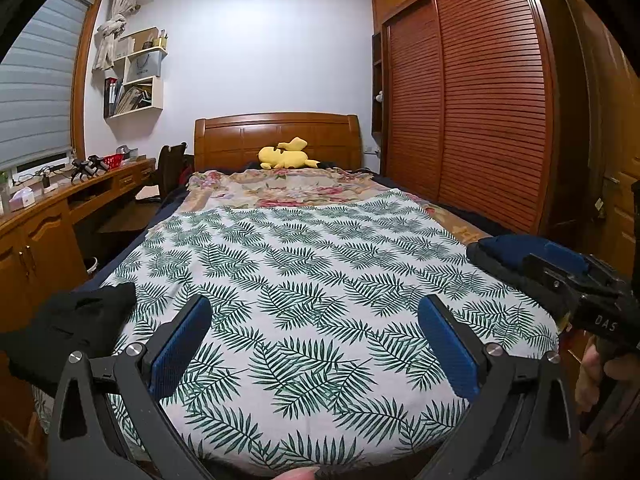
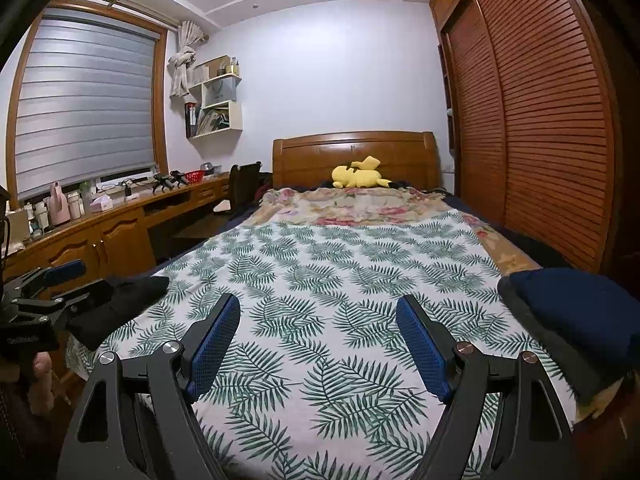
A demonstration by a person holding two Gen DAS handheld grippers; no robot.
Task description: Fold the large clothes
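1. The clothes to fold lie at the two near corners of the bed: a black garment [image 1: 76,320] bunched at the left corner, partly over the edge, and a navy garment [image 1: 516,258] folded thick at the right corner. Both sit on the palm-leaf sheet [image 1: 312,280].
2. The left gripper [image 1: 316,344] and right gripper [image 2: 318,344] hover over the sheet between the two garments, jaws wide apart, holding nothing.
3. Risk: the black garment overhangs the corner, so a nudge from a jaw could tip it to the floor.
4. Risk: a low pinch could catch the loose sheet with the garment and drag both.
5. Only the left wrist view shows the right gripper close beside the navy garment; whether they touch I cannot tell.
6. Only the right wrist view shows the bottles on the wooden worktop [image 2: 120,216] under the window.
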